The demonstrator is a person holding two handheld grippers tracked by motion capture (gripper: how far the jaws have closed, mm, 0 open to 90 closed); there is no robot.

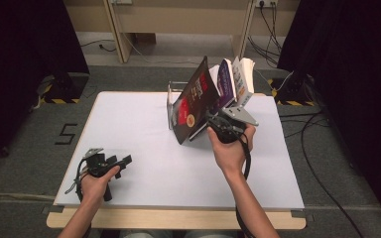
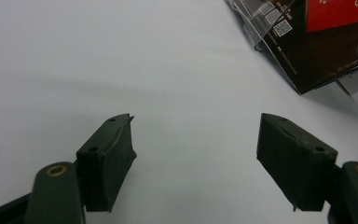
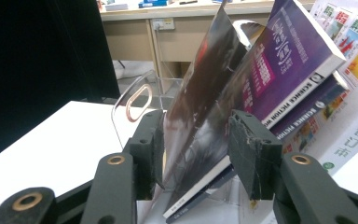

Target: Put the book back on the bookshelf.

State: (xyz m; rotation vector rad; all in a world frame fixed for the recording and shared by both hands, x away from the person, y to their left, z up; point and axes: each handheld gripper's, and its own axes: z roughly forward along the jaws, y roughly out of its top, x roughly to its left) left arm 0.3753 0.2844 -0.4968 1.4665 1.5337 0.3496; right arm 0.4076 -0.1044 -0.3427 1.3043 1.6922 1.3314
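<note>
From the high view, leaning books hide most of the clear stand (image 1: 170,101) near the white table's (image 1: 129,129) far edge; grey floor surrounds it. The left gripper view shows the left gripper (image 2: 196,140) wide open over bare tabletop. In the right gripper view, the right gripper (image 3: 193,140) straddles the dark book (image 3: 200,116), seemingly gripping it.

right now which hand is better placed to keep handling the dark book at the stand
Right. The right hand-held gripper has its jaws on either side of the dark book leaning at the clear stand. The left hand-held gripper rests open over bare table, far from the books.
</note>
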